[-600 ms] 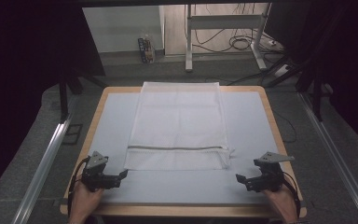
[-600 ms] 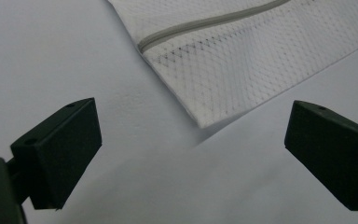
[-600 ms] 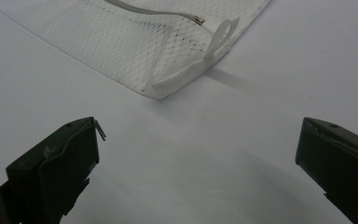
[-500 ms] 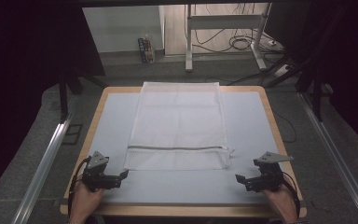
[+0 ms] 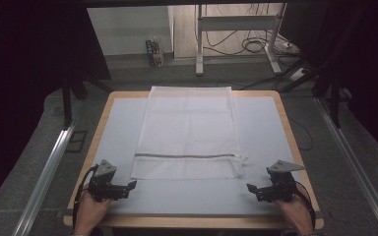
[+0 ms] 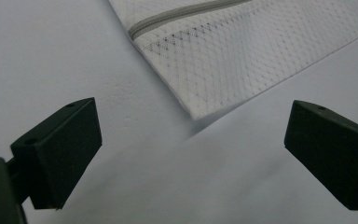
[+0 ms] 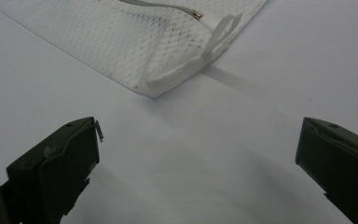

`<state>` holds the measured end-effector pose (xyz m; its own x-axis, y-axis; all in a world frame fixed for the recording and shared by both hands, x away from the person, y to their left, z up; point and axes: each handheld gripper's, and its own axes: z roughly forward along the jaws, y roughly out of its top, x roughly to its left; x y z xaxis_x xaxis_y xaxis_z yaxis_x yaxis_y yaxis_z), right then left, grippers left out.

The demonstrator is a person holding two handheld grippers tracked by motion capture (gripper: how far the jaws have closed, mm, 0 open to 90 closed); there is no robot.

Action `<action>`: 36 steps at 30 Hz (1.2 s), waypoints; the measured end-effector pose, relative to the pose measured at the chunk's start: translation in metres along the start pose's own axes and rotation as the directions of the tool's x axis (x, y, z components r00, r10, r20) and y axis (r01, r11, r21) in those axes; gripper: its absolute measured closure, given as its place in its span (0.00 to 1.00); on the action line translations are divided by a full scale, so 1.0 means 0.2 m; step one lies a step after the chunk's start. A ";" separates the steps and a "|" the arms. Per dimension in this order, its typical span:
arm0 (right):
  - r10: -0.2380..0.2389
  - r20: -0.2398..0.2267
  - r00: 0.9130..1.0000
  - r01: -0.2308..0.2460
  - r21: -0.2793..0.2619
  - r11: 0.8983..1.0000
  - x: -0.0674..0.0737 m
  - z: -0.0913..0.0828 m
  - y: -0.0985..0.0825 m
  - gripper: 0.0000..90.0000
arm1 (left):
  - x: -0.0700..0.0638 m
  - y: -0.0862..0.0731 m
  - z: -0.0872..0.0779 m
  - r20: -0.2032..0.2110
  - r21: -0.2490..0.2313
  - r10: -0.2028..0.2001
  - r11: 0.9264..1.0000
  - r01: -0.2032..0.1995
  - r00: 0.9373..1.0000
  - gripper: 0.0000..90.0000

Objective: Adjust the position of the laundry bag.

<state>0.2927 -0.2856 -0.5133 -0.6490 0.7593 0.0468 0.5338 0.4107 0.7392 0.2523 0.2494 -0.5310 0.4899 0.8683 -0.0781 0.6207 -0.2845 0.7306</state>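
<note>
- Pale grey matting covers the wood-edged surface [image 5: 275, 123] at which I work, with dark floor and cables beyond its far end.
- On it a white mesh laundry bag [image 5: 189, 132] lies flat, running lengthwise away from me, between my two grippers and ahead of both.
- Its grey zipper [image 5: 187, 156] crosses the bag near the end closest to me.
- My left gripper [image 5: 128, 187] rests low at the near edge, jaws spread wide and holding nothing; in its own view the bag's near corner [image 6: 193, 112] lies just ahead, between the jaws and apart from them.
- My right gripper [image 5: 252, 189] sits likewise at the near edge, jaws wide apart and empty.
- Ahead of the right jaws the bag's other near corner [image 7: 156, 86] curls up a little, and a white loop [image 7: 223, 30] sticks out beside the small metal zipper pull [image 7: 196, 14].
- My hands hold both grippers from behind, well apart from each other.
</note>
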 end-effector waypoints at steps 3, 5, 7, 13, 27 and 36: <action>0.005 0.004 1.000 -0.005 0.004 1.000 0.00 0.01 0.00 0.00 | 0.01 0.00 0.00 0.023 -0.004 -0.012 1.000 0.012 1.000 0.04; 0.014 0.004 1.000 -0.014 0.000 1.000 0.00 0.01 0.01 0.00 | 0.02 0.01 0.00 0.028 -0.014 -0.029 0.999 0.029 0.999 0.04; 0.024 0.004 1.000 -0.024 0.000 1.000 0.00 0.01 0.01 0.00 | 0.02 0.01 0.00 0.029 -0.019 -0.033 0.999 0.034 0.999 0.05; 0.030 0.013 0.999 -0.030 -0.008 1.000 -0.01 0.03 0.03 0.00 | 0.03 0.03 0.02 0.012 -0.014 -0.041 0.999 0.042 0.999 0.09; 0.006 -0.001 1.000 -0.006 0.000 1.000 0.01 0.06 0.10 0.01 | 0.05 0.08 0.06 0.019 -0.037 -0.024 0.999 0.025 1.000 0.16; -0.018 0.010 1.000 0.018 0.037 0.999 0.00 0.09 0.15 0.16 | 0.12 0.15 0.11 0.011 -0.052 -0.021 0.998 0.022 1.000 0.26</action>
<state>0.3177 -0.2642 -0.5024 -0.6529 0.7570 0.0263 0.5416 0.4423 0.7148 0.2953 0.2521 -0.5268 0.4830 0.8698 -0.1008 0.5984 -0.2438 0.7632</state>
